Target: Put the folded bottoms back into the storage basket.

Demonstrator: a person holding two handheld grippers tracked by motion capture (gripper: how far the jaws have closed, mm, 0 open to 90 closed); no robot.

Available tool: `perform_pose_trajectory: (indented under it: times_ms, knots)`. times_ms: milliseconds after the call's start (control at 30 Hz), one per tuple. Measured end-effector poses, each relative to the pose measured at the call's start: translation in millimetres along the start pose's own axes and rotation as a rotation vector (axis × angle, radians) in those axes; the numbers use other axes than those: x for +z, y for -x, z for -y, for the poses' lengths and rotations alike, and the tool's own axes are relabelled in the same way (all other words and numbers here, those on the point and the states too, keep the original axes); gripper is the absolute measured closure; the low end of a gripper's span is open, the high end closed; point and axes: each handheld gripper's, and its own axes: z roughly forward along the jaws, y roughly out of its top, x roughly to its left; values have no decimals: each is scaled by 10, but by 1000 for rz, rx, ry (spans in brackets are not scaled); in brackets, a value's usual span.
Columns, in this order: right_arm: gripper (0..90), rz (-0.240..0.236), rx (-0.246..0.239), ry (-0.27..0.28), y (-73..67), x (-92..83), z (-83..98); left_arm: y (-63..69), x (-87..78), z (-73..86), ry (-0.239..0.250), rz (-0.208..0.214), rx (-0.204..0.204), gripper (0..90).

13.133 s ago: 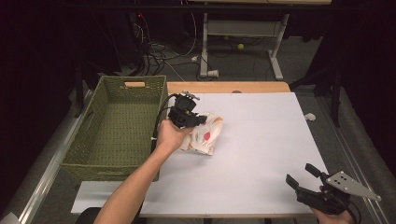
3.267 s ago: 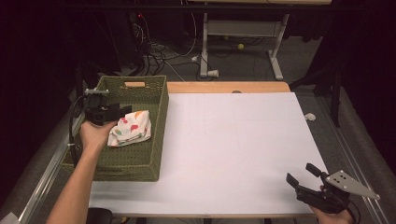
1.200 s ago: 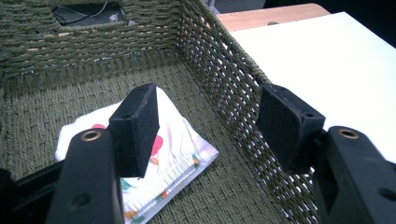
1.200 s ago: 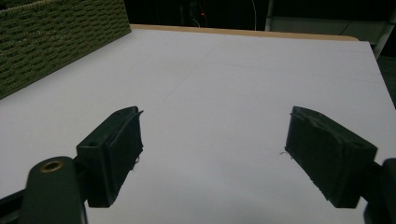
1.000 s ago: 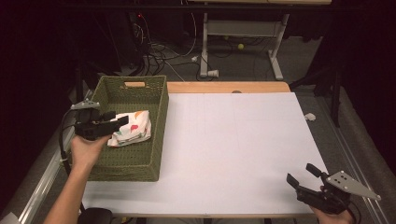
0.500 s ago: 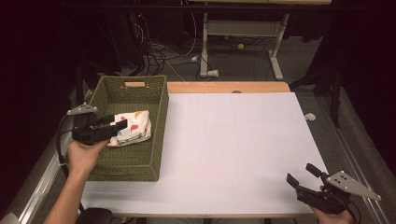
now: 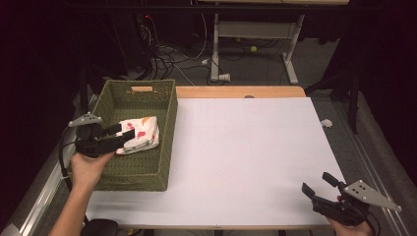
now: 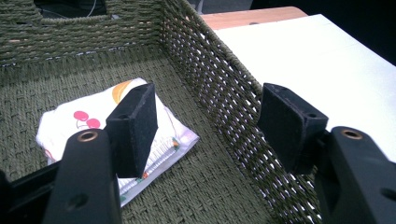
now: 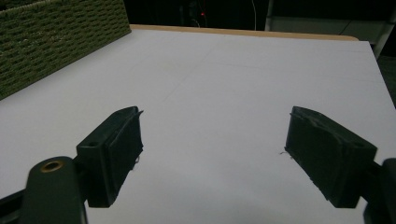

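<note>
A folded white cloth with red and orange fruit prints [image 7: 141, 133] [image 8: 88, 123] lies flat on the floor of the green woven basket [image 7: 167, 105] [image 8: 224, 93]. My left gripper [image 7: 123, 136] [image 8: 210, 121] hovers over the basket's left side, open, jaws pointing right toward the cloth and holding nothing. The cloth lies below and behind the jaws, free of them. My right gripper [image 7: 319, 186] [image 9: 212, 154] rests at the table's front right corner, open and empty, with bare white tabletop [image 9: 224, 84] between its jaws.
The basket stands at the white table's left edge [image 7: 246, 147], its wall [image 9: 56, 42] also at the upper left of the right gripper view. A wooden strip [image 7: 241, 92] runs along the table's far edge. Cables and a desk frame [image 7: 255, 34] lie on the floor beyond.
My left gripper has drawn back to the left and toward the person, away from the cloth, which stays in the basket. The right gripper has not moved.
</note>
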Motion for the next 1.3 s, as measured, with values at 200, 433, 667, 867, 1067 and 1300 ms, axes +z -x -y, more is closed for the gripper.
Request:
perform_pose_trajectory:
  times_ms: [200, 433, 667, 867, 1067, 1300]
  knots:
    - [192, -1, 3, 0, 0, 1, 0, 22, -39, 23, 14, 3, 2, 356]
    - [192, 2, 4, -2, -2, 0, 1, 54, -91, 98, 19, -5, 12, 356]
    - [192, 5, 7, -1, -3, 1, 1, 60, -130, 216, 31, -2, 0, 356]
    - [192, 6, 9, -3, -2, 6, 1, 65, -148, 265, 32, -1, -1, 356]
    - [192, 2, 5, -6, -15, 13, -1, 85, -162, 307, 36, 1, 4, 356]
    - [192, 2, 4, 0, -15, 4, -2, 119, -167, 385, 44, 4, 3, 340]
